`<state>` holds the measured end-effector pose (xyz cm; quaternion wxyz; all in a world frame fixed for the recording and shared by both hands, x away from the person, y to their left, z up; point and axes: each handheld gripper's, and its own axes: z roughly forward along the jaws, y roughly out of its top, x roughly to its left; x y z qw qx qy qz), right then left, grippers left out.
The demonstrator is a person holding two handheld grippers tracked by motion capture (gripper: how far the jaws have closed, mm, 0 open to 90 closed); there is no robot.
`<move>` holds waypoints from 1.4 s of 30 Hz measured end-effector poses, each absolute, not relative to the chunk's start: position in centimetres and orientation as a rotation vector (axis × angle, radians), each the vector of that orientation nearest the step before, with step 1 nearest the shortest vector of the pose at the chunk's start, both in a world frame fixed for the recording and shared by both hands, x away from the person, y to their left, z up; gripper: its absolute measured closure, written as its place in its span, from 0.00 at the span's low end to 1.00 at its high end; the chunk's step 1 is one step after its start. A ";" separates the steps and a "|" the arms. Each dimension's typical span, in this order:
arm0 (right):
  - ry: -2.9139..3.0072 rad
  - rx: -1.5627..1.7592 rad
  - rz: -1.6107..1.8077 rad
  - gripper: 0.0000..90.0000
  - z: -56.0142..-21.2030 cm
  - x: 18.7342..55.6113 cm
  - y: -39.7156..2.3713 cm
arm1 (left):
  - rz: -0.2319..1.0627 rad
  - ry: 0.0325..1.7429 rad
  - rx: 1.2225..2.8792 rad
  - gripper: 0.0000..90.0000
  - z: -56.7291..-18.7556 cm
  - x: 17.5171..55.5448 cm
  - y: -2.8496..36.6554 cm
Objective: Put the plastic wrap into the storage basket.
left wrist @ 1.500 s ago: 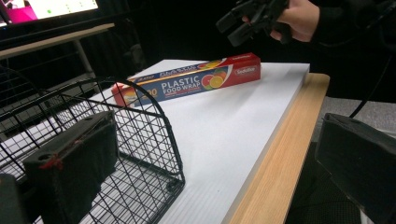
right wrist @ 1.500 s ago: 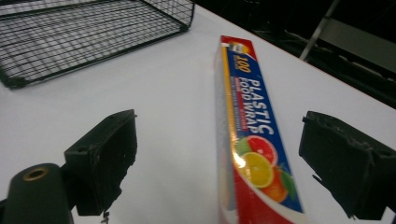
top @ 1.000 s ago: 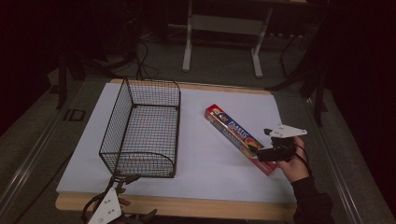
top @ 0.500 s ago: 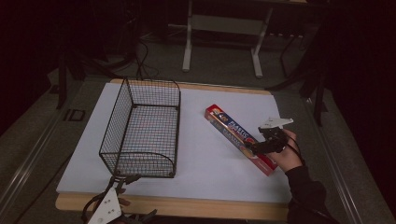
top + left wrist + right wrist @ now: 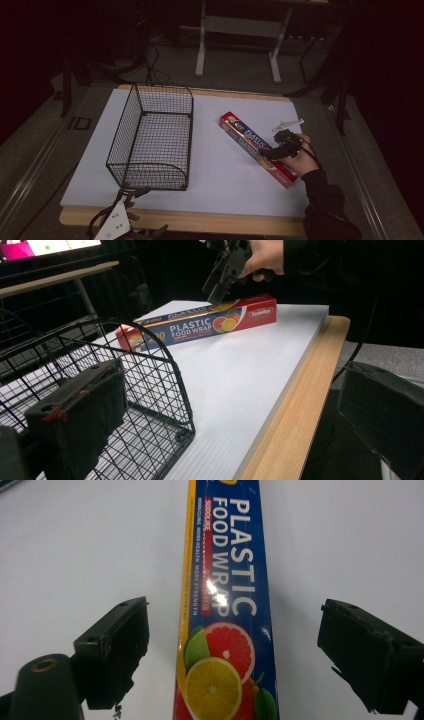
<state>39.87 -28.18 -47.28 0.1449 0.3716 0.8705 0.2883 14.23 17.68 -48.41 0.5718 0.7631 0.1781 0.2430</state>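
the long red and blue cardboard box of plastic food wrap [image 5: 258, 149] lies flat on the white sheet that covers the wooden-edged table [image 5: 220, 185], slanting from near the middle of the sheet toward the near right corner, well apart from the black wire mesh basket [image 5: 152, 140] that stands on the left half. the right gripper [image 5: 274, 153], held in the person's right hand [image 5: 300, 160], hangs over the nearer half of the box with its black jaws pointing down at it; in the right gripper view [image 5: 235, 655] the two jaws stand wide apart on either side of the box, one off each long edge, with white sheet showing between each pad and the cardboard, so nothing is clamped. those jaws have just been closing a little from their widest, with the box between them but not touched. the printed lemon and grapefruit slices on the box sit right between the pads. the left gripper [image 5: 131, 191] rests low at the near edge of the table, just in front of the basket's rounded near end; in the left gripper view [image 5: 230, 415] its jaws are spread far apart and hold nothing, one pad right beside the basket's wire, though i cannot tell whether it touches, the other out past the wooden edge.
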 end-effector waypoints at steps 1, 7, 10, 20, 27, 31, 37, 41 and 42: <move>2.514 1.076 0.823 0.15 -47.4 40.1 -28.1 | 0.570 0.417 1.791 0.00 -48.4 14.2 17.7; 2.551 1.079 0.769 0.15 -47.6 41.1 -27.3 | 0.570 0.416 1.791 0.00 -48.4 14.2 17.7; 2.566 1.083 0.755 0.16 -47.7 41.6 -26.9 | 0.570 0.416 1.794 0.00 -48.4 14.2 17.7; 2.615 1.094 0.686 0.17 -48.7 43.0 -25.4 | 0.569 0.417 1.792 0.00 -48.4 14.1 17.8; 2.674 1.111 0.598 0.18 -49.4 44.0 -24.6 | 0.565 0.415 1.791 0.00 -48.4 14.1 17.8; 2.697 1.119 0.541 0.21 -49.8 44.4 -24.3 | 0.566 0.414 1.791 0.00 -48.4 14.1 17.8; 2.755 1.135 0.418 0.25 -50.5 44.8 -23.8 | 0.566 0.416 1.792 0.00 -48.4 14.1 17.8; 2.783 1.143 0.334 0.32 -50.6 45.1 -23.6 | 0.570 0.414 1.794 0.00 -48.4 14.1 17.8; 2.789 1.153 0.324 0.34 -50.6 45.2 -23.6 | 0.570 0.415 1.795 0.00 -48.4 14.1 17.8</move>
